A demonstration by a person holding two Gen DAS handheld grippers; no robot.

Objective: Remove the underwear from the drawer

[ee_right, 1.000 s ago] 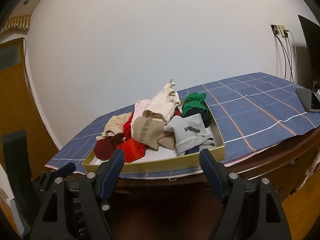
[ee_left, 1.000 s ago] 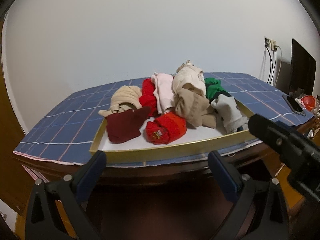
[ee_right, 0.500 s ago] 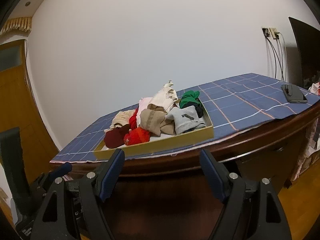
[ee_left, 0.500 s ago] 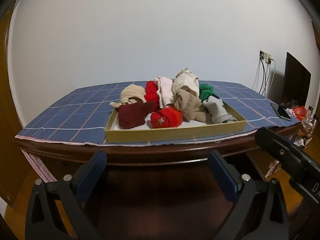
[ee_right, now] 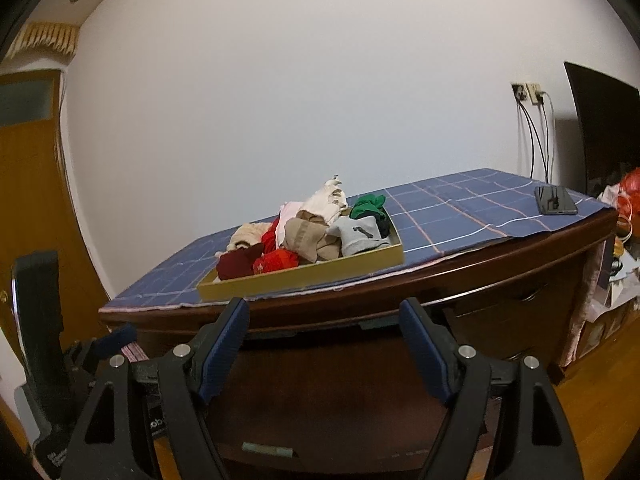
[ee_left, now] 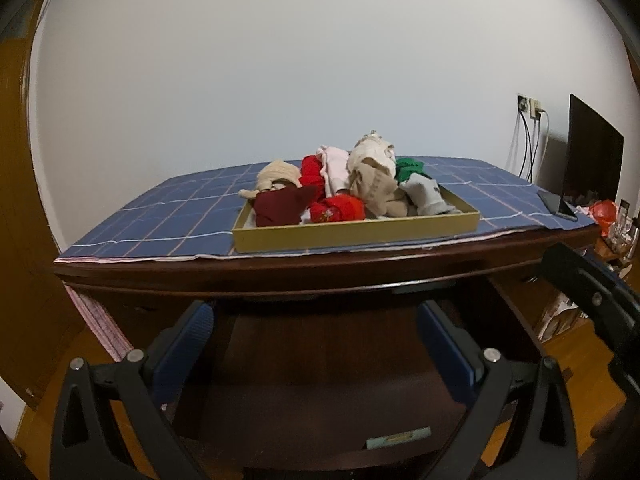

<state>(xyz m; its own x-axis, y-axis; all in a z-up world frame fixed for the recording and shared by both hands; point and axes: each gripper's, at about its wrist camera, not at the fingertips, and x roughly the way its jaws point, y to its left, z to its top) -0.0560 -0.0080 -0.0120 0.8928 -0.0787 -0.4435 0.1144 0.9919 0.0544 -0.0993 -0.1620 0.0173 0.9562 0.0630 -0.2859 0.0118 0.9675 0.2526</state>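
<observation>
Your left claw (ee_left: pixel 314 336) gapes wide, nothing between blue pads — right claw (ee_right: pixel 324 334) same, empty. Both sit low, in front of dark wooden desk (ee_left: pixel 280 276), well short of it. Underwear pile (ee_left: pixel 344 188) (red, maroon, beige, pink, green, grey) heaped in shallow yellow drawer (ee_left: pixel 356 232) on blue checked cloth (ee_left: pixel 168 216) atop desk. Phone (ee_right: pixel 555 200) lies at cloth's right end.
</observation>
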